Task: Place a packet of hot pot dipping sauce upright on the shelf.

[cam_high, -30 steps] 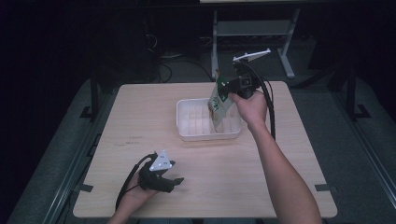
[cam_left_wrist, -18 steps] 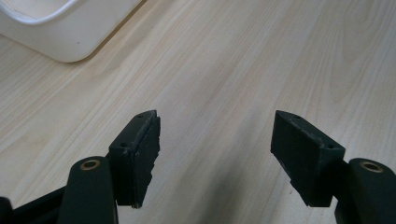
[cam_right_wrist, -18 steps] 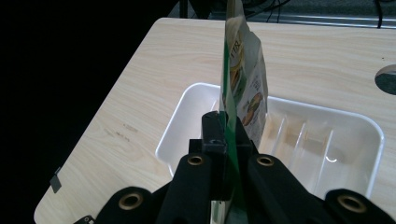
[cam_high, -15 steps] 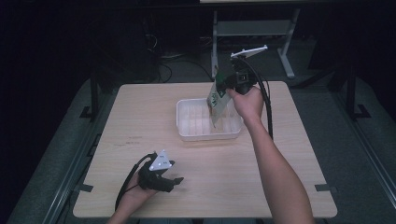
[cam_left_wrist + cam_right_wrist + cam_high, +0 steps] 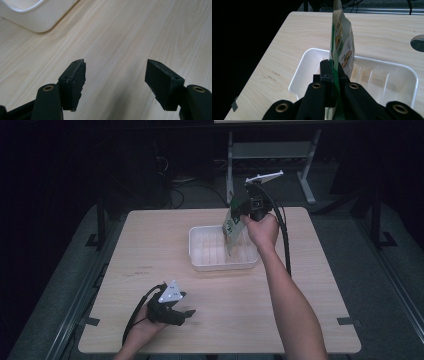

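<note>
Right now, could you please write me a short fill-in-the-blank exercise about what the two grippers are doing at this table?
1. The right gripper is shut on a ____ printed in green.
2. The packet hangs over the white ____.
3. The left gripper, low on the wooden table, has its jaws ____.

Missing words: packet; tray; open

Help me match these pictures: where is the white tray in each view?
High view: tray at table centre, below the right claw and its packet.
Left gripper view: one corner, top left.
Right gripper view: centre to right, behind the packet.
Shared landmark: the wooden table.
</note>
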Motion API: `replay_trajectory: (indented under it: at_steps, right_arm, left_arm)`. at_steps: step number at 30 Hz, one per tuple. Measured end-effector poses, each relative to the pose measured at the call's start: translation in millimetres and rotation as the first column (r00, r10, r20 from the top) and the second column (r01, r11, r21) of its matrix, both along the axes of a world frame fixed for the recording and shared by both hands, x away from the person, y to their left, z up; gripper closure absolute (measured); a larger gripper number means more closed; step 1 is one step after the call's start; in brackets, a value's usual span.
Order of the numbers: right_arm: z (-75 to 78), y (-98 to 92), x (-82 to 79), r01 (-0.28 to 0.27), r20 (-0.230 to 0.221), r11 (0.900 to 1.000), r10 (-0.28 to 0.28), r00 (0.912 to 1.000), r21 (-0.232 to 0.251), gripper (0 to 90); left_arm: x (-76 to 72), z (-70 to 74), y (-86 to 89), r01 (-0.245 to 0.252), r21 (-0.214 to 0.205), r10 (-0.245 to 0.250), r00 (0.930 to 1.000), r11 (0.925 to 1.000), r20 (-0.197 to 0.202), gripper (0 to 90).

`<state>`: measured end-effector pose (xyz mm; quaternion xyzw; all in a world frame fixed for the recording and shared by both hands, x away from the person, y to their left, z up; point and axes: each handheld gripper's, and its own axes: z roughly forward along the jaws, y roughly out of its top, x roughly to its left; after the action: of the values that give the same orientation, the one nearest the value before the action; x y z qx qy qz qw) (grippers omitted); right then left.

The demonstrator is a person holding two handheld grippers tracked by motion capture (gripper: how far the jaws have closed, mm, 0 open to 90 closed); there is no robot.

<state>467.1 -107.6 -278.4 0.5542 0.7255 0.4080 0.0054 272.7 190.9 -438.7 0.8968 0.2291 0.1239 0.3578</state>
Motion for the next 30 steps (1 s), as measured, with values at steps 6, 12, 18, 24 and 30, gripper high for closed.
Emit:
replay_trajectory:
  at_steps: [6,12,18,24,30]
  right_arm:
    - [-4.4,-0.9,1.1,0.005,-0.002,1.0000,-0.005,1.0000,0.004,89.9]
    - [-12.2,-2.2,3.0,0.019,-0.011,0.9998,-0.019,0.9998,-0.002,89.9]
    - [-13.3,-5.7,2.7,0.034,-0.008,0.9994,-0.034,0.9994,-0.004,89.9]
    - [-13.0,-7.6,2.2,0.038,-0.004,0.9992,-0.038,0.9993,-0.014,89.8]
    - [-14.2,-7.1,1.5,0.043,0.000,0.9988,-0.043,0.9991,-0.024,89.8]
  left_arm:
    - [-0.2,0.1,-0.1,0.000,0.001,0.000,1.0000,1.0000,0.000,32.2]
    - [0.2,0.1,0.6,-0.001,0.001,0.001,1.0000,1.0000,0.001,32.2]
    - [0.3,0.3,1.1,-0.001,-0.002,0.001,1.0000,1.0000,0.001,32.2]
    - [0.4,0.0,0.9,-0.001,0.000,0.001,1.0000,1.0000,0.001,32.2]
    - [0.6,-0.2,1.1,0.000,0.000,0.000,1.0000,1.0000,0.000,32.2]
